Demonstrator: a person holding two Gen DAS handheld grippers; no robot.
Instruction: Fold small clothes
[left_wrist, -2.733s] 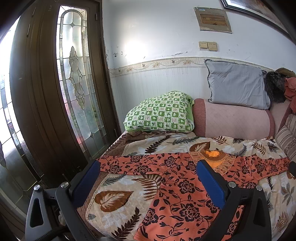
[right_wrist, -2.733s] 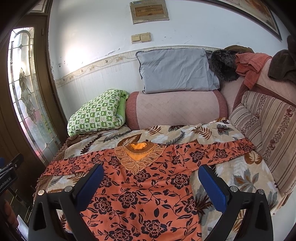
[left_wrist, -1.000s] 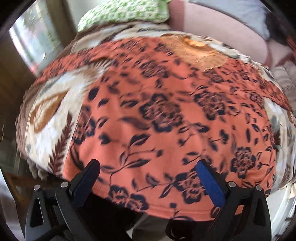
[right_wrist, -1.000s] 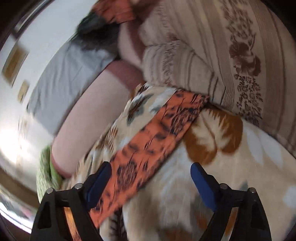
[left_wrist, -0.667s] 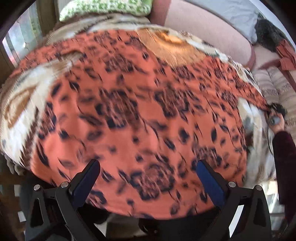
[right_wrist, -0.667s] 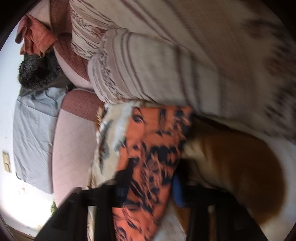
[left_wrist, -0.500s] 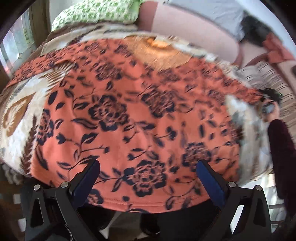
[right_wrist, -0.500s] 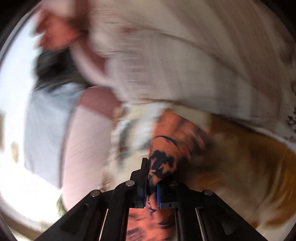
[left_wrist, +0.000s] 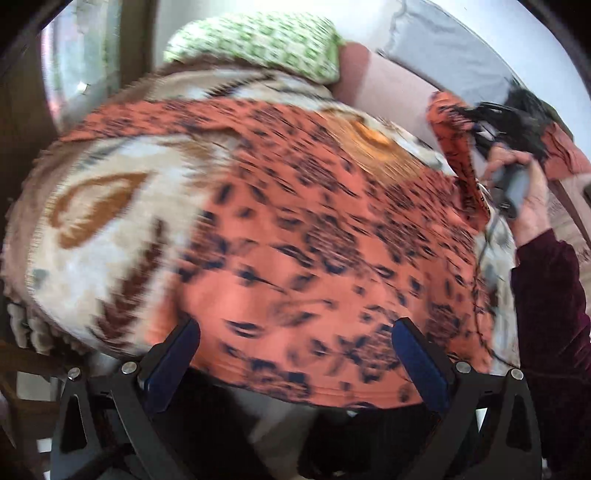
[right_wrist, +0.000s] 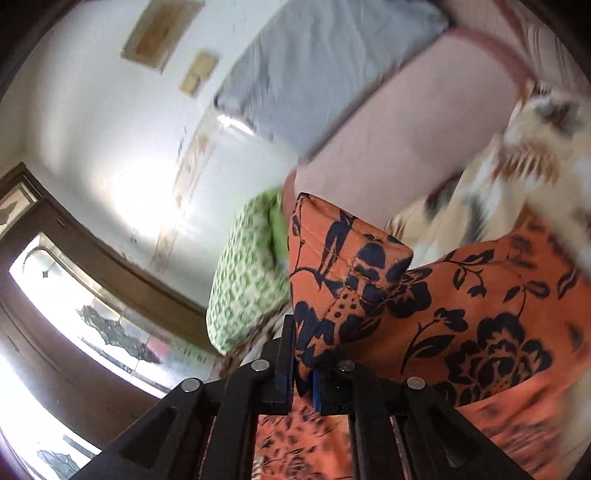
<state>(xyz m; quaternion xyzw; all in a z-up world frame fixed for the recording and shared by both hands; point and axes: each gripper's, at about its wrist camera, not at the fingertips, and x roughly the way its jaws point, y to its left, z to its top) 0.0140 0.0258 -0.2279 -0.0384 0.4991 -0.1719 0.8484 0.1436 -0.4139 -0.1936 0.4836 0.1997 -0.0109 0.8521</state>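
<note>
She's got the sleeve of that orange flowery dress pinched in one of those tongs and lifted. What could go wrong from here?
The right tongs grip only the sleeve's end, so the thin cloth might slip free as it swings over. The rest of the orange dress lies loose on the leaf-print blanket, and the left tongs are open above the hem, pinning nothing, so the pull could drag the body crooked.

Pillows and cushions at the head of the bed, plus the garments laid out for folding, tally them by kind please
Green checked pillow: 1
Grey pillow: 1
Pink bolster: 1
Orange floral garment: 1
Total: 4
</note>
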